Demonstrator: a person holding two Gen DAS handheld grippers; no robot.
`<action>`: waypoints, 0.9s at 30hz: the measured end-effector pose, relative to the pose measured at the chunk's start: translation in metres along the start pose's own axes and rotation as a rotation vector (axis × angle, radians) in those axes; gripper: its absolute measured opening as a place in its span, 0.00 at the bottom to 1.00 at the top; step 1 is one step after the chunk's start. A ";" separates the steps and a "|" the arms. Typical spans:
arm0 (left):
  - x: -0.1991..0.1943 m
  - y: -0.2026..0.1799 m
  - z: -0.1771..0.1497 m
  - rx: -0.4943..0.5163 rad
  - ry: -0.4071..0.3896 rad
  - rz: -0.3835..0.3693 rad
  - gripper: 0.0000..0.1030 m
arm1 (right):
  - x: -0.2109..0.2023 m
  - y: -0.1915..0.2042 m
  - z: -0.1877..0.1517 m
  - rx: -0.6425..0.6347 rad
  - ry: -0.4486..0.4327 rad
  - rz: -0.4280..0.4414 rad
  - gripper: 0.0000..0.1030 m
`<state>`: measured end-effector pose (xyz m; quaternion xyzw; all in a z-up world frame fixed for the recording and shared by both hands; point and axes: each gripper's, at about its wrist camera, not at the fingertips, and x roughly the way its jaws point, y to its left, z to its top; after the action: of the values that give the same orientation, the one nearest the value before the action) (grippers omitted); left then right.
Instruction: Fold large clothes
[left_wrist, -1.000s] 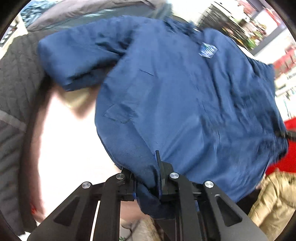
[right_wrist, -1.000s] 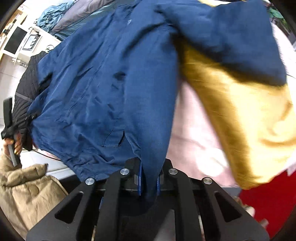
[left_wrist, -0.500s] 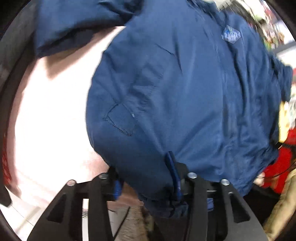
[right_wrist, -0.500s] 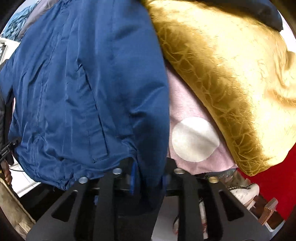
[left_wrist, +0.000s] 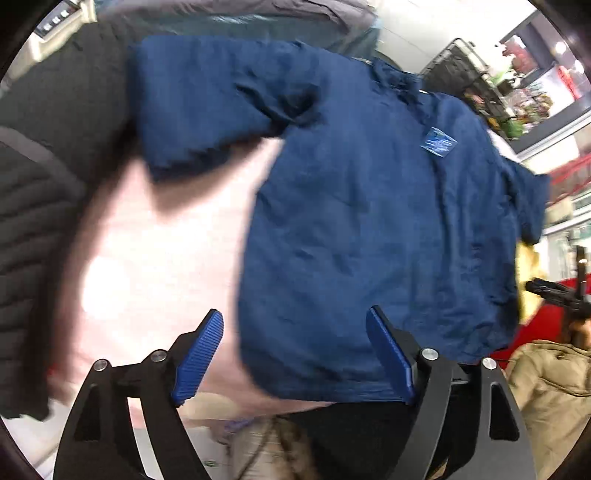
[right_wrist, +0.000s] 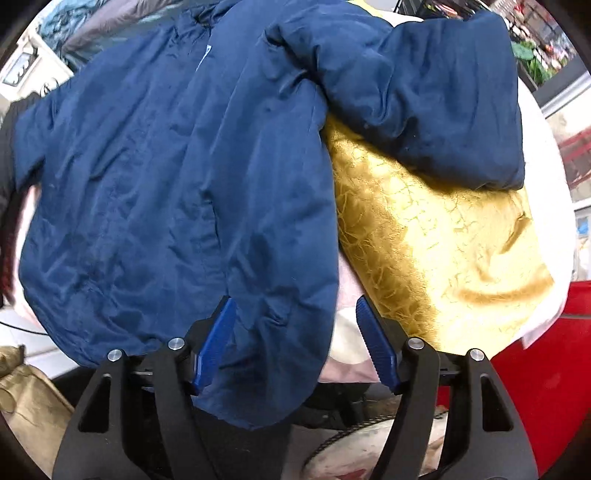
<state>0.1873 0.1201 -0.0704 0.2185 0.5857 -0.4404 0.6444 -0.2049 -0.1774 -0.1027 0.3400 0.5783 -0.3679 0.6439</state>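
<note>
A navy blue jacket (left_wrist: 369, 221) lies spread on a pink surface (left_wrist: 166, 266), front up, with a small light-blue chest logo (left_wrist: 439, 142). Its left sleeve (left_wrist: 207, 103) is stretched sideways. My left gripper (left_wrist: 295, 347) is open, its blue pads either side of the jacket's hem, holding nothing. In the right wrist view the jacket (right_wrist: 166, 192) hangs over the near edge, one sleeve (right_wrist: 436, 96) draped over a gold cushion (right_wrist: 436, 251). My right gripper (right_wrist: 295, 339) is open around the hem corner, which hangs loose between the pads.
A black quilted garment (left_wrist: 44, 177) lies at the left. A tan coat (left_wrist: 546, 391) sits low right, beside red fabric (right_wrist: 535, 387). Shop shelves (left_wrist: 517, 92) stand at the far right. Another person's gripper (left_wrist: 561, 291) shows at the right edge.
Both grippers have opened and let go of the jacket's hem. The jacket has settled flat on the pink surface, with one sleeve over the gold cushion.
</note>
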 end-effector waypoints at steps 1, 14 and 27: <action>-0.002 0.008 0.002 -0.029 -0.004 0.004 0.77 | 0.001 -0.006 0.001 0.025 0.004 0.016 0.66; 0.095 -0.081 0.031 0.067 0.037 0.054 0.77 | 0.044 0.105 0.016 -0.324 -0.041 0.030 0.68; 0.178 -0.094 0.025 0.086 0.112 0.281 0.95 | 0.134 0.096 0.016 -0.223 0.172 -0.051 0.95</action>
<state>0.1109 -0.0043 -0.2117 0.3500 0.5651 -0.3578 0.6559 -0.1055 -0.1542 -0.2330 0.2818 0.6773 -0.2871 0.6160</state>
